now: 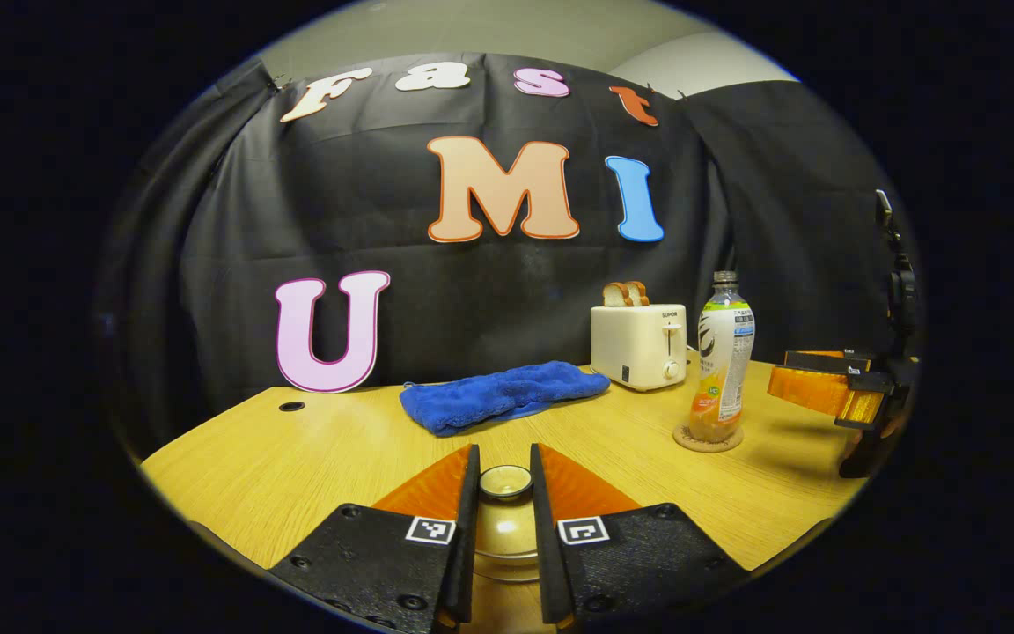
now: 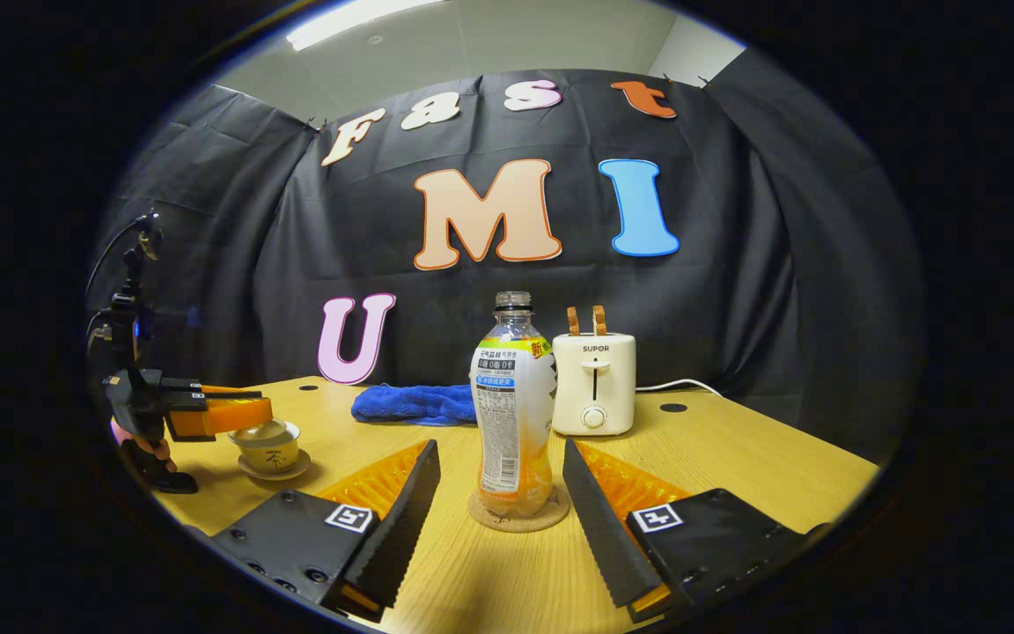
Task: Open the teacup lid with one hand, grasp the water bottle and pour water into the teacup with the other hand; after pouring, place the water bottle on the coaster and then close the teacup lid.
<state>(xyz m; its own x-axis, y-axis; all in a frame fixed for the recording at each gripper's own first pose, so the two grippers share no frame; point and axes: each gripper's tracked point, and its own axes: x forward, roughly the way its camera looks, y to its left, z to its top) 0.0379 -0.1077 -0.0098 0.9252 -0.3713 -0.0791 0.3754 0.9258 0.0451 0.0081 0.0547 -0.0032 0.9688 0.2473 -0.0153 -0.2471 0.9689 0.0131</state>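
the left gripper (image 1: 505,493) is seen over the teacup (image 2: 268,449), its fingers pressed on the knob of the lid (image 1: 506,482); the cup sits on a saucer (image 2: 274,469) on the table (image 1: 313,458). the right gripper (image 2: 502,493) is held spread on either side of the water bottle (image 2: 513,414), not touching it. the bottle stands upright on the coaster (image 2: 518,517), with a toaster (image 2: 593,382) and a blue cloth (image 2: 413,403) behind.

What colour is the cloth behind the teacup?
Blue; the cloth shows best in the left gripper view.
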